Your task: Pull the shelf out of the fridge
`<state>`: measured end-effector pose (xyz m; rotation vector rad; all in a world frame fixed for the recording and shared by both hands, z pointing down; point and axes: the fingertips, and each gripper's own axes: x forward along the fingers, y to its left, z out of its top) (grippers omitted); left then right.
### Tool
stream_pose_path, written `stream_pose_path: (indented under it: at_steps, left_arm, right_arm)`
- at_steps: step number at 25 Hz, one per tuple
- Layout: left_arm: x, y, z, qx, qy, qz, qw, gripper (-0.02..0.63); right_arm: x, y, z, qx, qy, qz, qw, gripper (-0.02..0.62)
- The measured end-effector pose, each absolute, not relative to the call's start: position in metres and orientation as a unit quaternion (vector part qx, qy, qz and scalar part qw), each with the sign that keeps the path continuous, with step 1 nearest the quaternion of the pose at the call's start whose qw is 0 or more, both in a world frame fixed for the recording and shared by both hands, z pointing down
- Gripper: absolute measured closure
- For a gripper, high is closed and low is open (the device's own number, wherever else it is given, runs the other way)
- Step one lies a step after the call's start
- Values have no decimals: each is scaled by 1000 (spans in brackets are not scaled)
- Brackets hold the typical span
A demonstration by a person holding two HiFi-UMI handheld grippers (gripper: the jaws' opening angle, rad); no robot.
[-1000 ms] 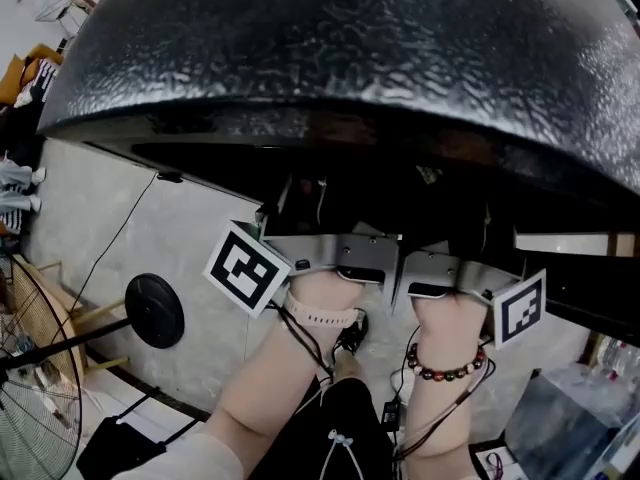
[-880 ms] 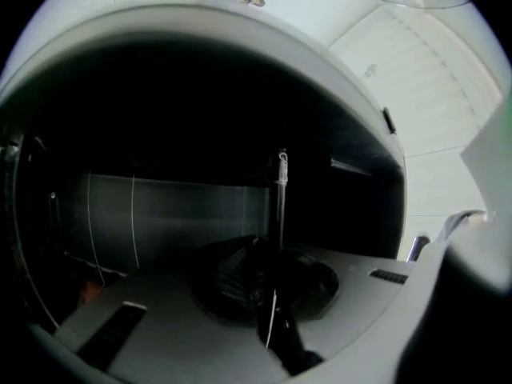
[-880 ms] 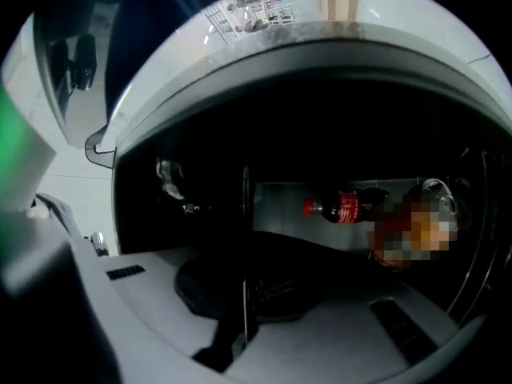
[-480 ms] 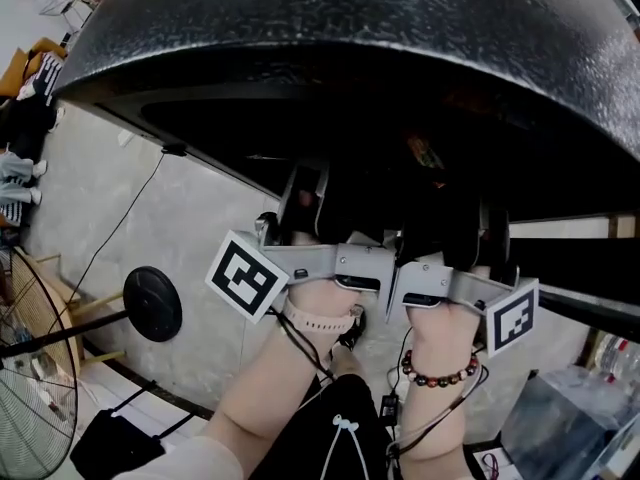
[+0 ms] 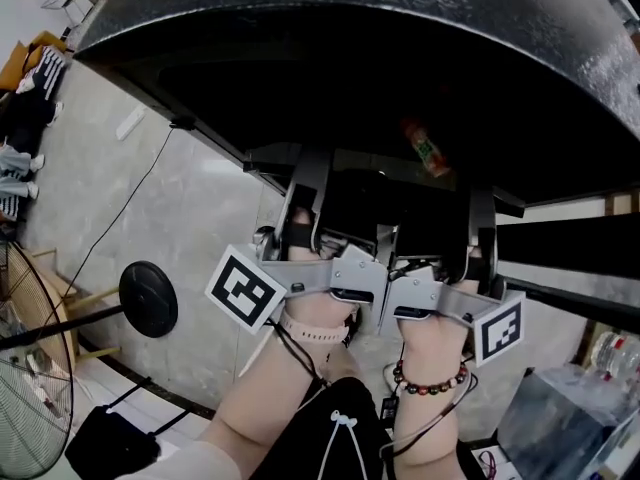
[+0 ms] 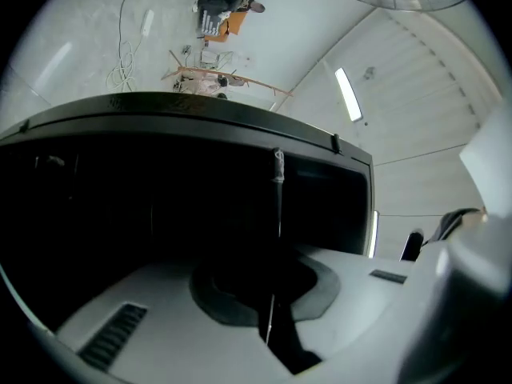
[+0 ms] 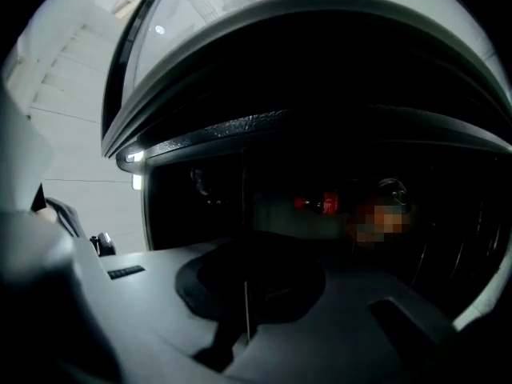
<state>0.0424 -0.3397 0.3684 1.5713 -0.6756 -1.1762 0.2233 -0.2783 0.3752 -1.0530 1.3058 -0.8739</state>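
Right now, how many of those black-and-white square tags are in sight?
2: left tag beside the left wrist, right tag beside the right wrist. Others may be hidden.

Shows right gripper (image 7: pixel 246 286), jaws together, facing into dark fridge (image 7: pixel 240 125); red bottle (image 7: pixel 324 204) lying sideways deep inside.

left gripper (image 6: pixel 272 294): grey, marker cube (image 5: pixel 245 288) | wrists: pale strap (image 5: pixel 315 330), beaded bracelet (image 5: pixel 430 383)
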Motion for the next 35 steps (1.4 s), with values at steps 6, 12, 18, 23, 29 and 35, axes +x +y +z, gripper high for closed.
stream_pose_path:
  at_steps: [6,12,18,23,29,35]
  left_arm:
    - [44,-340,369,655,-280,-487,506,583]
    - [46,-338,376,658,-283,-481,505,583]
    - [50,-334,396,653,-287,-476,514,583]
    - [45,-316,393,658,-281,-469,518,583]
    - [27,-272,383,657,-275,-472,520,583]
    - [21,-249,383,658,-270,-474,520,583]
  right_arm:
    - [226,-279,377,-454,554,-375,589,566]
    - [228,-276,388,-460,547,-383,585,568]
    - [230,-270,406,-464,544,-387,582,568]
    - [225,-248,404,-469,543,-385,581,568]
    - [206,-203,392,-474,540,-377,585,568]
    - [200,-179,391,-477,540,-373,584,568]
